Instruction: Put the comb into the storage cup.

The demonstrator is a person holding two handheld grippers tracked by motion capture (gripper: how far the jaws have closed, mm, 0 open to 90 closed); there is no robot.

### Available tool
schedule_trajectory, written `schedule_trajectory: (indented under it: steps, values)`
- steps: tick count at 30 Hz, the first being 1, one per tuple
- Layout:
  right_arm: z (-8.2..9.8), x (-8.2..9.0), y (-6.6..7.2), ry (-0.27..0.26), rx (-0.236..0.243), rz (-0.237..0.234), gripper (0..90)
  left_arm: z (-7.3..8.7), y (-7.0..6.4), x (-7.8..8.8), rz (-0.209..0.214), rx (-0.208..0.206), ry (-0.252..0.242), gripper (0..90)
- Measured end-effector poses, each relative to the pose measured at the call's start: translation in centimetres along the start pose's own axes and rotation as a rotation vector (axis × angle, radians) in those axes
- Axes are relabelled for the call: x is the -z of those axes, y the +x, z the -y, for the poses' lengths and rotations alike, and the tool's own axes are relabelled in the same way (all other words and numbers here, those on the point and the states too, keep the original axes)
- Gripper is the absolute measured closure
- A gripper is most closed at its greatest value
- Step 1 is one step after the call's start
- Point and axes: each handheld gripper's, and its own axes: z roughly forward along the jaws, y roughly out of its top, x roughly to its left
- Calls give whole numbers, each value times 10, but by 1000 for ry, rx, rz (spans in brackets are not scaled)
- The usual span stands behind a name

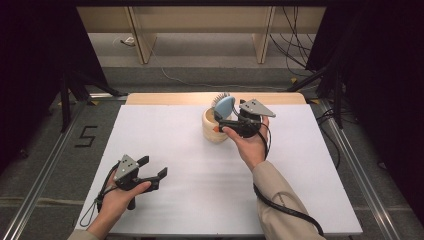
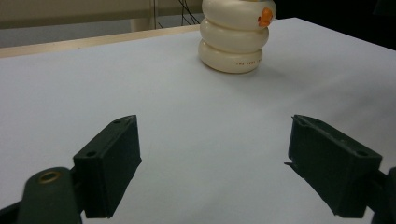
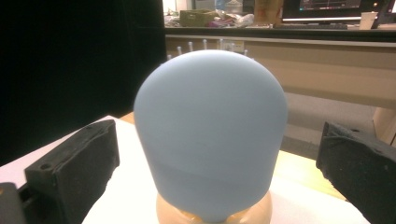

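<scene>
The left gripper (image 1: 150,175) lay nearest the camera, near the front left corner of the white surface (image 1: 310,200), held in the person's left hand (image 1: 117,197). Its jaws stood wide apart with nothing between them, pointed across the bare sheet toward the holder. In the left gripper view the two black jaws framed only the white sheet.

Farther back, near the middle of the rear edge, stood a cream ribbed holder (image 1: 212,127), with a small orange mark (image 2: 265,17) on its side. A blue hairbrush (image 1: 223,106) stood head-up in it, bristles (image 1: 218,96) turned toward the rear edge.

The right gripper (image 1: 227,120), carried by the right hand (image 1: 250,142), sat just beside the holder on its right. Its jaws were spread, one on each side of the brush head, and the right gripper view showed clear gaps between the pads and the brush's smooth blue back (image 3: 210,135). They were not pressing on it.
</scene>
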Motion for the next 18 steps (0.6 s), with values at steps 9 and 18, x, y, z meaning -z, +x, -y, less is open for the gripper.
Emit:
schedule_trajectory:
  steps: [9, 18]
  values:
    - [-2, 14, -5, 3, 18, -5, 4, 0, 0, 0, -1, 0, 0, 164]
    - [3, 31, -16, 4, 19, 15, 6, 0, -1, 0, -4, 1, 0, 164]
